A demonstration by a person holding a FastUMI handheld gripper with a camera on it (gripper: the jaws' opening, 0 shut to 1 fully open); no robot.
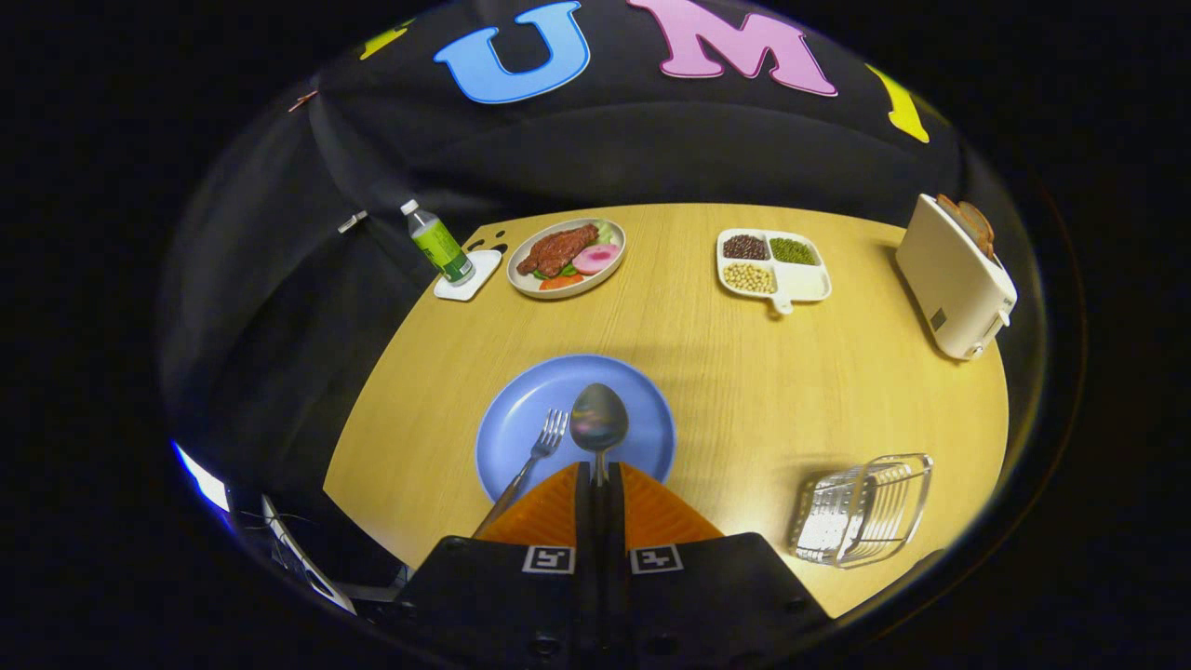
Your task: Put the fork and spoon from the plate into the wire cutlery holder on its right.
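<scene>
I had the gripper (596,479) closed on the spoon (598,421), both fingers pinching its handle with almost no gap between them. The bowl of the spoon stood out just ahead of the fingertips, over the blue plate (510,423); I judged it lifted clear of the plate, though I could not be sure from this angle. Gripping the handle low left the bowl free (handy for dropping it handle-first or bowl-first into a slot). The fork (538,451) lay on the plate just left of the fingers, tines pointing far, its handle running back toward me, so it was the piece left to fetch. The wire cutlery holder (863,510) sat on the table (726,372) to the right of the plate, near me, and looked empty. My next move, I reckoned, called for a swing right over its rim.
</scene>
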